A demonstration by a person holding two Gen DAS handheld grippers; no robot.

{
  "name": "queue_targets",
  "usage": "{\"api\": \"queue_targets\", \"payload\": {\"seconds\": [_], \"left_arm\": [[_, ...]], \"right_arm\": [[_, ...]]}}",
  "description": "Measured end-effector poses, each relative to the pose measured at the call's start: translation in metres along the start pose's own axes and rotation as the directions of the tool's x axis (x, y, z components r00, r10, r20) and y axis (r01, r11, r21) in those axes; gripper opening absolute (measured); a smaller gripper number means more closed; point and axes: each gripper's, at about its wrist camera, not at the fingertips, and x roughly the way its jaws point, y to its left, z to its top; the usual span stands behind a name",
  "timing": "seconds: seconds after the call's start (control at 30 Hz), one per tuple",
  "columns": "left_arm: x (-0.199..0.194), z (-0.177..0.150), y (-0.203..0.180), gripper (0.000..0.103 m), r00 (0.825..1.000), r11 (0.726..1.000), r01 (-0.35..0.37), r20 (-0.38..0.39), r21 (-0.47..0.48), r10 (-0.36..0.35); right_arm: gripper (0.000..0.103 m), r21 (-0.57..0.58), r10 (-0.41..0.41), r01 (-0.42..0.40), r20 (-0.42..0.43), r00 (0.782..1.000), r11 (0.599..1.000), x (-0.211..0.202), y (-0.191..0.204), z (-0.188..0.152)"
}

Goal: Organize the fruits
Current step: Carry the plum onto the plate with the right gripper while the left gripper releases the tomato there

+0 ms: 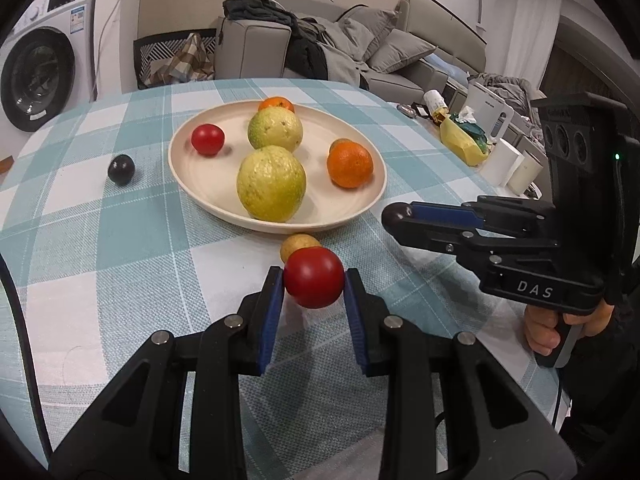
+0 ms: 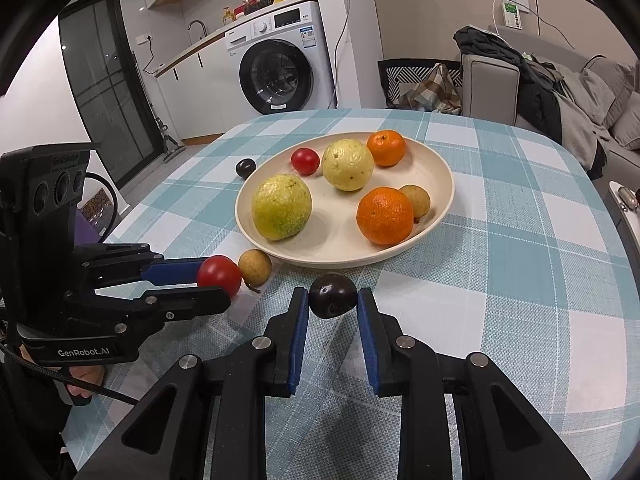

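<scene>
A cream plate (image 1: pixel 352 216) (image 2: pixel 440 168) on the checked table holds two green guavas (image 1: pixel 271 184) (image 2: pixel 281 207), two oranges (image 1: pixel 349 164) (image 2: pixel 385 215), a red tomato (image 1: pixel 207 139) (image 2: pixel 305 161) and a small brown fruit (image 2: pixel 417 200). My left gripper (image 1: pixel 314 278) (image 2: pixel 224 276) is shut on a second red tomato (image 1: pixel 314 277) (image 2: pixel 219 276) just before the plate, beside a small brown fruit (image 1: pixel 298 245) (image 2: pixel 255 267) on the cloth. My right gripper (image 2: pixel 333 296) (image 1: pixel 394 216) is shut on a dark plum (image 2: pixel 333 295). Another dark plum (image 1: pixel 121 169) (image 2: pixel 245 168) lies left of the plate.
A yellow bag (image 1: pixel 462 140), white cups (image 1: pixel 512 164) and clutter stand at the table's right edge. A washing machine (image 2: pixel 280 68), a chair and a grey sofa (image 1: pixel 360 48) are behind the table.
</scene>
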Motion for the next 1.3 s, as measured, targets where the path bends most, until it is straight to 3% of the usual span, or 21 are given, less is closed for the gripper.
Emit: {"api": "queue_targets", "payload": {"seconds": [0.37, 0.53, 1.0, 1.3], "left_arm": [[-0.023, 0.015, 0.011, 0.028, 0.985, 0.992, -0.121, 0.123, -0.023, 0.123], [-0.03, 0.025, 0.018, 0.028, 0.977, 0.99, -0.14, 0.158, -0.035, 0.144], [-0.027, 0.054, 0.027, 0.028, 0.961, 0.98, -0.194, 0.189, -0.049, 0.2], [-0.012, 0.068, 0.041, 0.028, 0.961, 0.977, -0.2, 0.183, -0.066, 0.209]], "right_arm": [[0.026, 0.0, -0.001, 0.001, 0.087, 0.996, 1.0, -0.015, 0.002, 0.008], [0.026, 0.011, -0.004, 0.002, 0.127, 0.992, 1.0, -0.019, 0.0, 0.015], [0.026, 0.037, -0.013, 0.006, 0.189, 0.982, 0.999, -0.023, -0.009, 0.04], [0.026, 0.041, -0.025, 0.018, 0.199, 0.98, 0.999, -0.017, -0.019, 0.059]]}}
